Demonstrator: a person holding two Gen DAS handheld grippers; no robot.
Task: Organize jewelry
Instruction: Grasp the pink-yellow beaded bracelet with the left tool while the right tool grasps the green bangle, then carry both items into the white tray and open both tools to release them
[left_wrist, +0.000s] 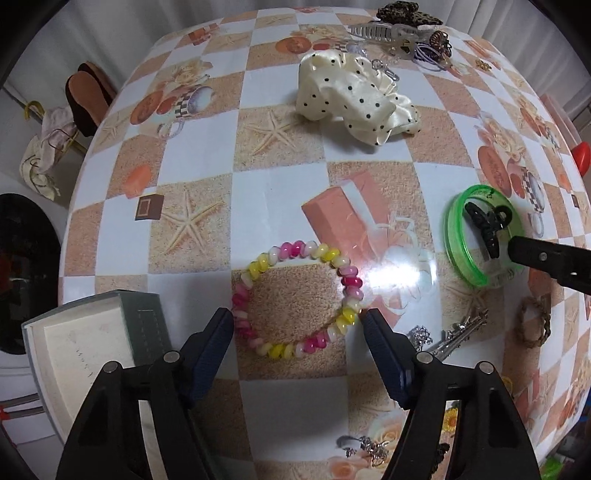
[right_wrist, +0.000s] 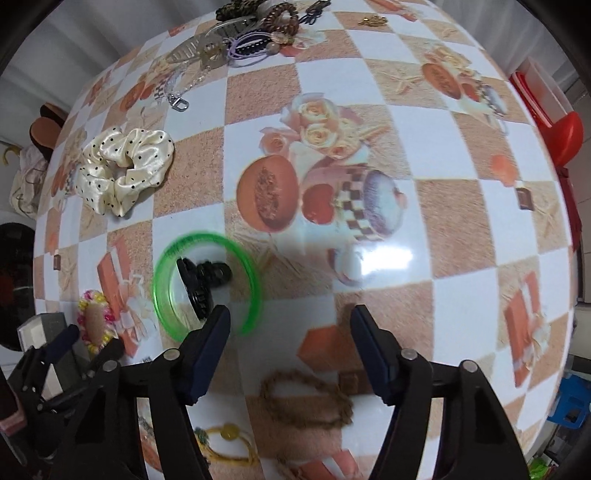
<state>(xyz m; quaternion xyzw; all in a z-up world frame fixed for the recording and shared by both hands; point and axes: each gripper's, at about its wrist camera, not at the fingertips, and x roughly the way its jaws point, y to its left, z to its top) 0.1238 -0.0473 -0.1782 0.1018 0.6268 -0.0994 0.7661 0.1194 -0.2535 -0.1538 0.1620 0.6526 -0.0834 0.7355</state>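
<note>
Two grippers hang over the counter (left_wrist: 280, 122), both pointing down at its glossy checkered cloth of starfish, fruit and roses. On the left gripper (left_wrist: 297, 319) the jaws stand apart on either side of a pink, yellow and white spiral coil bracelet (left_wrist: 295, 299); the right pad looks to be right at the coil's edge, the left pad just beside it, and nothing is gripped. An open grey jewelry box (left_wrist: 88, 347) with a pale lining sits just left of that gripper, at the counter's near left edge. Over to the right gripper (right_wrist: 290, 314): jaws apart and empty above bare cloth, its left finger just beside a clear green bangle (right_wrist: 207, 284) with a black claw clip (right_wrist: 201, 284) lying inside the ring. A brown braided bracelet (right_wrist: 306, 402) lies flat close under this gripper, blurred. Further back, a cream satin scrunchie (left_wrist: 354, 99) with black dots sits alone, and a tangle of clips and hair ties (left_wrist: 406, 33) crowds the far edge. Plenty of open cloth in the middle of the counter.
</note>
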